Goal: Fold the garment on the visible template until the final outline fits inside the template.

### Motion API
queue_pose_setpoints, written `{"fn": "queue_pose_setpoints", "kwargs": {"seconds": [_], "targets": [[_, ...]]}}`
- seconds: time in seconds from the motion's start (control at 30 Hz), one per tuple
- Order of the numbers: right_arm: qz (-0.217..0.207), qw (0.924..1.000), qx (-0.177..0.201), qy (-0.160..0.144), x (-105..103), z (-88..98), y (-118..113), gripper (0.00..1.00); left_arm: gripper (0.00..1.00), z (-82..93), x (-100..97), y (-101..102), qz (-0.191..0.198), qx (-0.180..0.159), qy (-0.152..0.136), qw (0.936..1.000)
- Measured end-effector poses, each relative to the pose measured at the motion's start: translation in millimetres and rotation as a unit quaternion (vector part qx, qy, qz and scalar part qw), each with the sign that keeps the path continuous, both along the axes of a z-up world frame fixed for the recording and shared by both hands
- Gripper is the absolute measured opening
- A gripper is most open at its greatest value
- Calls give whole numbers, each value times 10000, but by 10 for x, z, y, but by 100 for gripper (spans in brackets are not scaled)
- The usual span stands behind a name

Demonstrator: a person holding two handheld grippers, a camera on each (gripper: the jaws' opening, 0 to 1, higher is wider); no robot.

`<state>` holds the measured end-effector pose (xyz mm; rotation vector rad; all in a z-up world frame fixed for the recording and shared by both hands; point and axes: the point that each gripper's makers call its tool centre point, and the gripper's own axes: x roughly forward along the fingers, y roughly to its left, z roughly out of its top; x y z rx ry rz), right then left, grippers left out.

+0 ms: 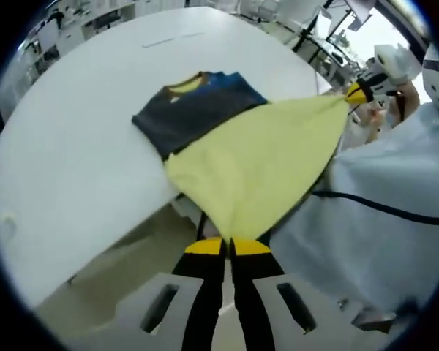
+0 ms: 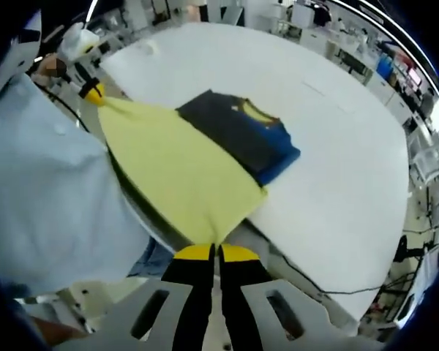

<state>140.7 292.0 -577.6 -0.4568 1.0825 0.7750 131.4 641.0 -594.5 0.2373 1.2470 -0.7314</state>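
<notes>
The left gripper (image 1: 227, 247) has its 2 jaws clenched on one corner of the garment (image 1: 256, 164), and the right gripper (image 2: 215, 253) has its 2 jaws clenched on the other corner. The garment's yellow part stretches ahead of both pairs of jaws, lifted off the edge of the white table (image 1: 80, 146). Its dark grey and blue part, with a yellow collar, lies flat on the table beyond the jaws. A person's pale sleeve (image 2: 44, 190) sits beside the stretched cloth.

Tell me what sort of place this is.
Probably a lab or workshop: a big white table holds the garment, with cluttered benches and equipment racks around it.
</notes>
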Motion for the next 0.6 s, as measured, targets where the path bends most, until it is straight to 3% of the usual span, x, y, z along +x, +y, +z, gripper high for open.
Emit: {"fn": "queue_pose_setpoints", "kwargs": {"seconds": [0.4, 0.57, 0.6], "targets": [[98, 9998, -129, -95, -47, 102, 8, 3, 0, 99, -102, -25, -114, 41, -13, 9999], [145, 9997, -122, -142, -35, 147, 23, 3, 0, 161, -77, -15, -147, 111, -103, 9998], [146, 9997, -102, -160, -18, 148, 23, 3, 0, 177, -35, -14, -182, 111, -226, 9995]]}}
